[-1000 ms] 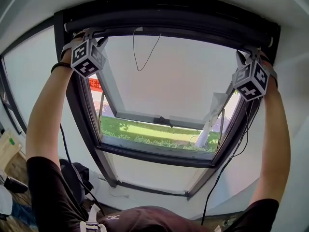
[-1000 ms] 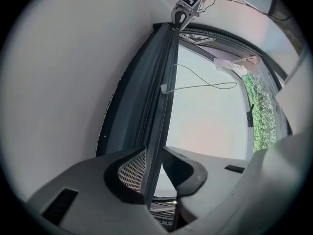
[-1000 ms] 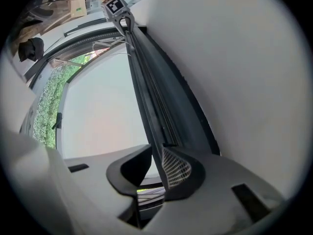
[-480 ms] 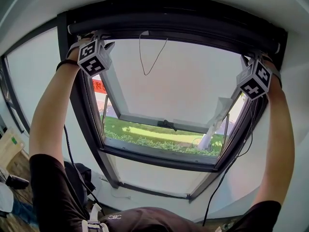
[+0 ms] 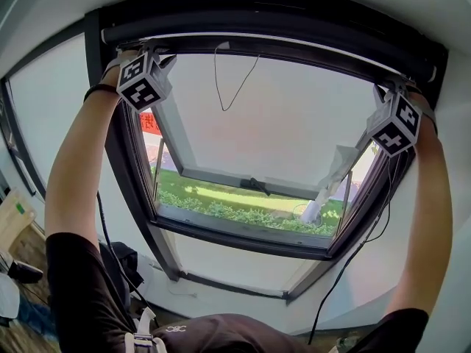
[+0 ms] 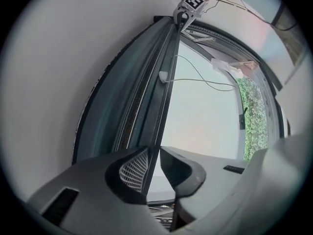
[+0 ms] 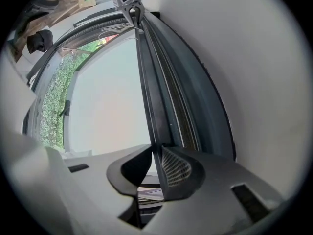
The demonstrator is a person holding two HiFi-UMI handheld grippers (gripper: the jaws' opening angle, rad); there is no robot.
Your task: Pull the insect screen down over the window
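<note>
The insect screen's pull bar [image 5: 294,48] lies along the top of the window frame [image 5: 131,182]. The left gripper [image 6: 152,168] has just been closing its jaws and now pinches the bar's left end. The right gripper [image 7: 156,168] pinches its right end.

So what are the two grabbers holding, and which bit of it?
The insect screen's pull bar, at the window's top. The left gripper, jaws just closed further, pinches one end; the right gripper pinches the other.

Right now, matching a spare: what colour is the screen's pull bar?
The pull bar is dark grey; best in the right gripper view.
</note>
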